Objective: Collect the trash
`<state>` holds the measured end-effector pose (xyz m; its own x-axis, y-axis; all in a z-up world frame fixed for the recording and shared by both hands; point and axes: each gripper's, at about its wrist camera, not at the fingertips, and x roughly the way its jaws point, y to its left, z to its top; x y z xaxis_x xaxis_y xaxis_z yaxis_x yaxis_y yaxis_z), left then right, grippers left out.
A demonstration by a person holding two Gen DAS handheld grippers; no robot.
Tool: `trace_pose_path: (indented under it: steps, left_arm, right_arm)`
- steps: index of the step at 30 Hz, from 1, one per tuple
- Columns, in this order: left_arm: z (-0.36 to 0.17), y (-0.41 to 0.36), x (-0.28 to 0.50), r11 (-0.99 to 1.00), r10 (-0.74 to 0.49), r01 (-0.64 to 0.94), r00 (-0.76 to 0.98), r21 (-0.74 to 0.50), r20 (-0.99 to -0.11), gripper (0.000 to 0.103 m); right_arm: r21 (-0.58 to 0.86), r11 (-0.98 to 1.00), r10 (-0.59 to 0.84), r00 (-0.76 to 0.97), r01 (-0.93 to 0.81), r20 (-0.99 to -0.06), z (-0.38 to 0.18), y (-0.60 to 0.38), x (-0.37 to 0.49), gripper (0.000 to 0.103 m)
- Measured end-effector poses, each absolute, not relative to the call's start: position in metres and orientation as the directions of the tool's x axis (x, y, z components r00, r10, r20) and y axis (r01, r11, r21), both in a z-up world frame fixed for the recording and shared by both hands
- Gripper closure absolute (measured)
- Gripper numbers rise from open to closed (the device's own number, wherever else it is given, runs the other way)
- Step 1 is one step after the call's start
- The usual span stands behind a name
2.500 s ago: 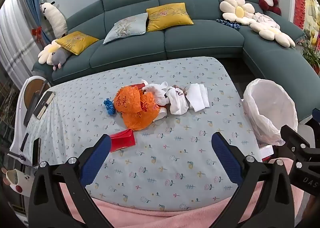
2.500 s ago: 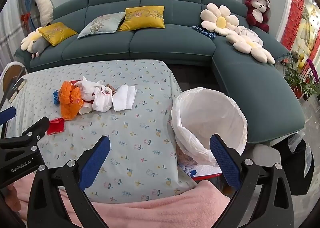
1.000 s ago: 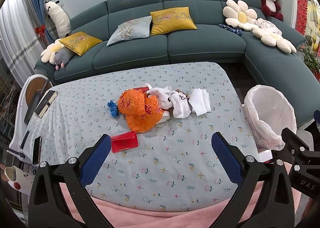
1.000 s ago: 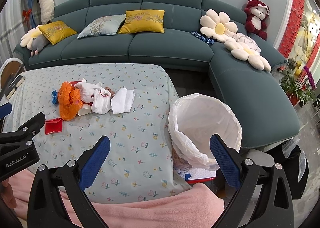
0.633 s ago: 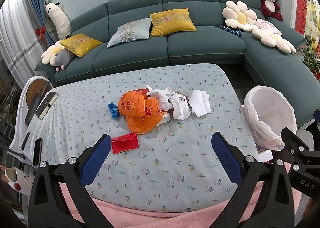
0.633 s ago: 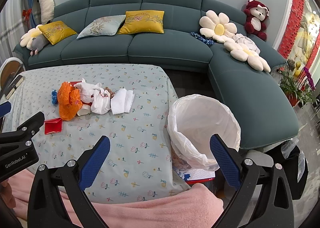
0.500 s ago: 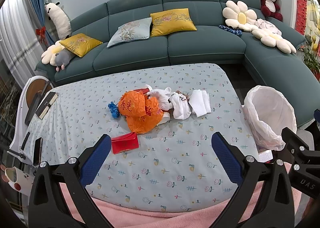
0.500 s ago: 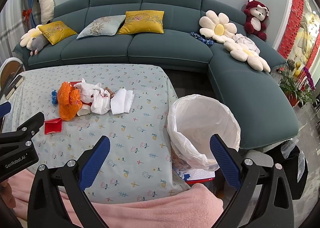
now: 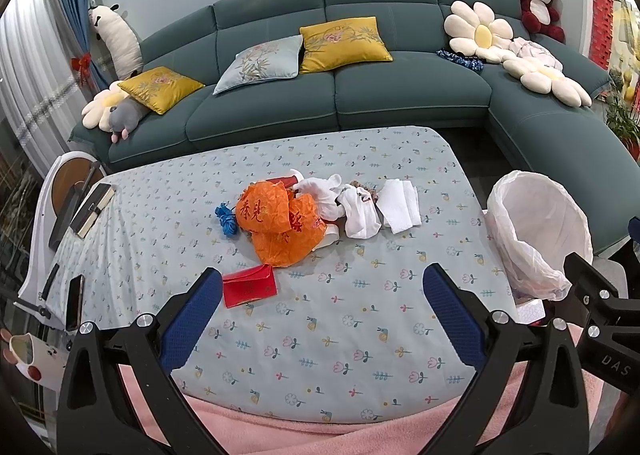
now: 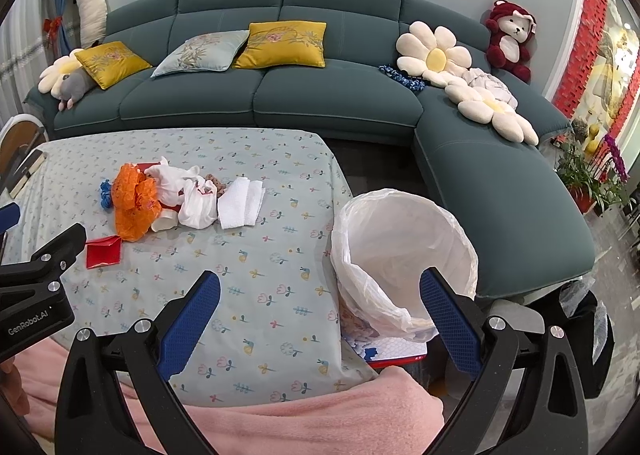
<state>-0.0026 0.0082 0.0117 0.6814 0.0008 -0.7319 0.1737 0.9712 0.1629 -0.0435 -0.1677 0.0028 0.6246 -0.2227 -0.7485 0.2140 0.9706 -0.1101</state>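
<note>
Little has changed over the last few seconds: both views have drifted only slightly, as though the tongs were raised a touch, and the litter lies where it lay, so no piece is judged to have been collected yet.

Both pairs are held spread wide and empty. The left tongs [image 9: 322, 289] hover above the near part of the tabletop [image 9: 360, 319], touching nothing; the red envelope [image 9: 250, 289] lies just ahead of the left finger, nearest of all the litter. Farther ahead, well apart from the fingertips, the heap is seen: an orange bag [image 9: 280, 221], a blue cord [image 9: 226, 219] to its left, white crumpled bags [image 9: 344, 203] and a folded tissue [image 9: 400, 205] to its right.

The right tongs [image 10: 320, 297] are likewise released, poised over the tabletop's right edge, with the lined bin [image 10: 404, 251] ahead and partly between the fingers. A first grasp on the red envelope is judged the likeliest next step.
</note>
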Motion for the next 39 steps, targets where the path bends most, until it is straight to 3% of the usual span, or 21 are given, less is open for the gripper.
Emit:
trace_pose_path:
  steps: [39]
  left_arm:
    - [0.0141, 0.0006, -0.0050, 0.966, -0.055, 0.222, 0.683, 0.135, -0.728, 0.007]
  right_arm:
    - [-0.131, 0.959, -0.267, 0.638, 0.252, -0.722, 0.0090, -0.1707, -0.0461, 0.008]
